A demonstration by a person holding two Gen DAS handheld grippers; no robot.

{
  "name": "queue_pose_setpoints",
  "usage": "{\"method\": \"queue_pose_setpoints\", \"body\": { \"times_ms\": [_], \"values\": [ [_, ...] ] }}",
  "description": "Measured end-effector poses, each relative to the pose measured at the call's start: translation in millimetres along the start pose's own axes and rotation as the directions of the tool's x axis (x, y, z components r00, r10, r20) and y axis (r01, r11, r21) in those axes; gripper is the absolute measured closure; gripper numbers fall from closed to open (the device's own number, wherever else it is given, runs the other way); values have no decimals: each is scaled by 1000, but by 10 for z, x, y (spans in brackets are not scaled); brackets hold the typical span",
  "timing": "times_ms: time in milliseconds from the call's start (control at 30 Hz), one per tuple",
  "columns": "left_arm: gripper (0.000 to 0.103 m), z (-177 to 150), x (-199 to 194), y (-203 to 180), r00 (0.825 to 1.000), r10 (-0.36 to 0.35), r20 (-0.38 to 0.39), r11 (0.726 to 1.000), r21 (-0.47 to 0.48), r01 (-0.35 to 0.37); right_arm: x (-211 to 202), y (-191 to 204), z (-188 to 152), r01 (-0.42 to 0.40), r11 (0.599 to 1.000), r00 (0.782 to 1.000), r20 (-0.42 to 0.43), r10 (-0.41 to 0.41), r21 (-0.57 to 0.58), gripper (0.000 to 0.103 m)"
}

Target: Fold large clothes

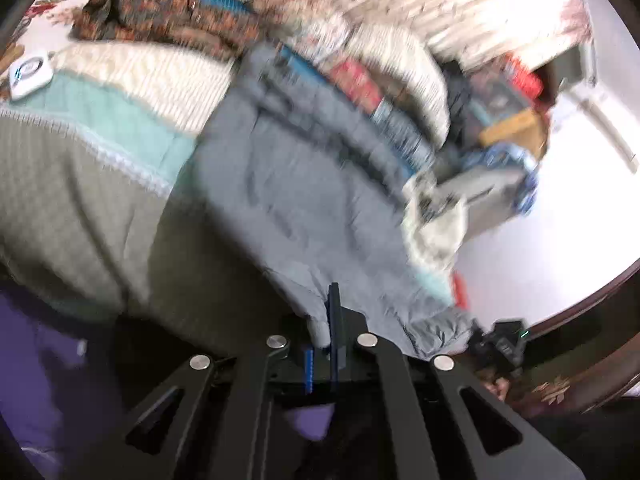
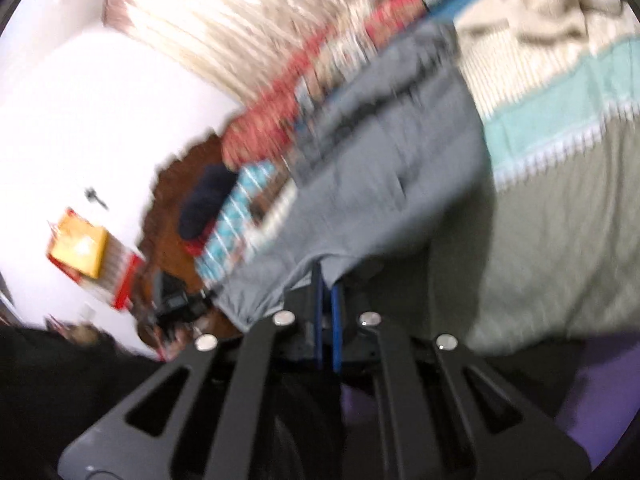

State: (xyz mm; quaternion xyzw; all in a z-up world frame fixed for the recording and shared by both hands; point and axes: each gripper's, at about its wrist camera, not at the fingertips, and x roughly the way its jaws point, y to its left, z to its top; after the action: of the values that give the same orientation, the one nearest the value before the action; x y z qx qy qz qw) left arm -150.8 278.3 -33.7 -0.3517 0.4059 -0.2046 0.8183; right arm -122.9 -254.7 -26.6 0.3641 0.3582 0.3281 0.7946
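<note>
My left claw [image 1: 328, 320] and right claw [image 2: 326, 280] are each clamped on an edge of the grey garment [image 1: 288, 200], which hangs stretched above the bed [image 1: 80, 208]. I judge folding barely begun; no folds show.

At lower centre, the right gripper [image 2: 328, 292] pinches the grey garment [image 2: 380, 160]; a striped blanket [image 2: 560, 120] fills the right.
</note>
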Motion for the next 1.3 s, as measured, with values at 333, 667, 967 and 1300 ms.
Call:
{"method": "queue_pose_setpoints", "body": {
  "times_ms": [333,667,967,1300],
  "values": [
    [62,1353,502,-314,996,53,74,997,54,-57,712,-303,1379,78,996,994,72,-81,47,99],
    [63,2178,2156,345,857,492,-151,869,42,-492,1686,-1424,1827,323,899,946,-68,-317,297,96],
    [65,2214,1904,275,889,440,-128,898,61,-436,1179,-1123,1794,314,911,918,159,-363,268,41],
    [73,2322,1362,-145,940,342,1,939,35,-342,2673,357,1417,402,763,876,-30,-481,-506,45]
  ]
}}
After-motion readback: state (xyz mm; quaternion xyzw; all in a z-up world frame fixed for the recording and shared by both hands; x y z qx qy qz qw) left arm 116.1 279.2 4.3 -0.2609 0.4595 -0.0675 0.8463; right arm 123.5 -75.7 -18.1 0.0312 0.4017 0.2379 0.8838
